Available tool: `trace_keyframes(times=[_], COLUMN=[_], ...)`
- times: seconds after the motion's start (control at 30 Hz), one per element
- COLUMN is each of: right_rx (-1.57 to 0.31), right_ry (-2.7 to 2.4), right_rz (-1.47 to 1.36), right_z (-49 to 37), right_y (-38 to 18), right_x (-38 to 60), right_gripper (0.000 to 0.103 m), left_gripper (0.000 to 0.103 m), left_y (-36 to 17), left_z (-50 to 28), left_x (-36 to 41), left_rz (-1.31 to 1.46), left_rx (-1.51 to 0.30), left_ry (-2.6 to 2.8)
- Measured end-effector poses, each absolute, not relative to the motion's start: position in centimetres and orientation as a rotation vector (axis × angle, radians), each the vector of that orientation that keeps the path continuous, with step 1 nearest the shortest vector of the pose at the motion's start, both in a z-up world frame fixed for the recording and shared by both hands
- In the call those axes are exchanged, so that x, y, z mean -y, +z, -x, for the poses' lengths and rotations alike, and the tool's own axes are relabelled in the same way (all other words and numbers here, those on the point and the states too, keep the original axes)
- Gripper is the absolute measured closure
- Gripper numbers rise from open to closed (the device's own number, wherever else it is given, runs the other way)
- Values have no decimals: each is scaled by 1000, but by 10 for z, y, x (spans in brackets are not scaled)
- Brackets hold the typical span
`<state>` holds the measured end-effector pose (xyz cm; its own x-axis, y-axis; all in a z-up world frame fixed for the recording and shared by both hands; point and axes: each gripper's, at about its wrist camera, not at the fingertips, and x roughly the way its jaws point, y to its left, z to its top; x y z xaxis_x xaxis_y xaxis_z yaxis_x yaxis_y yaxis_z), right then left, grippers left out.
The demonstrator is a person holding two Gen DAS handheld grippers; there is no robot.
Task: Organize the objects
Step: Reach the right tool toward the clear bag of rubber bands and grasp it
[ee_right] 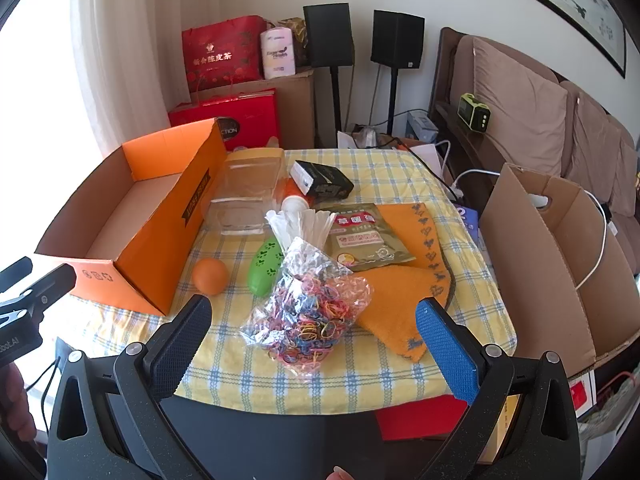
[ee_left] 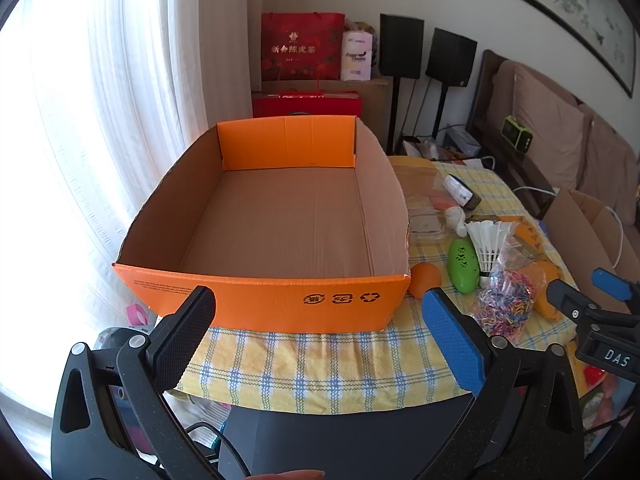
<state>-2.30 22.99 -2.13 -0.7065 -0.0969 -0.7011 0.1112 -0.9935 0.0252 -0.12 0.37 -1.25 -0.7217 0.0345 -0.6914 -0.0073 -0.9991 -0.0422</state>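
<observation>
Both the left gripper [ee_left: 320, 320] and right gripper [ee_right: 312, 328] are wide open and empty, and that floppy bag of rubber bands [ee_right: 308, 316] near the box [ee_right: 152, 248] could easily slip or spill if pinched loosely.

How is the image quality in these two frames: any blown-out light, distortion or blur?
Left wrist view: the curtained window is blown out to white, fisheye bends the orange box walls, focus is sharp. Right wrist view: the window is overexposed at the left edge only, the tabletop is evenly lit, the bag of rubber bands shows glints, and the corners are vignetted black.
</observation>
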Motion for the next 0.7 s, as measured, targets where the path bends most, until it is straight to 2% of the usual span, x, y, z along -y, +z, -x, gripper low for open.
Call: trace_keyframes(times=[0.37, 0.7], right_rx=[-26, 50], right_ry=[-2801, -2759], right_rz=[-1159, -1245], right_z=[24, 33], right_y=[-22, -49], right_x=[-229, -245], right_gripper=[0, 0], left_gripper=[0, 0], left_y=[-17, -23], left_z=[2, -3], left_x=[-5, -14], left_rz=[1164, 1075], left_rx=[46, 35], left_ry=[2895, 2857])
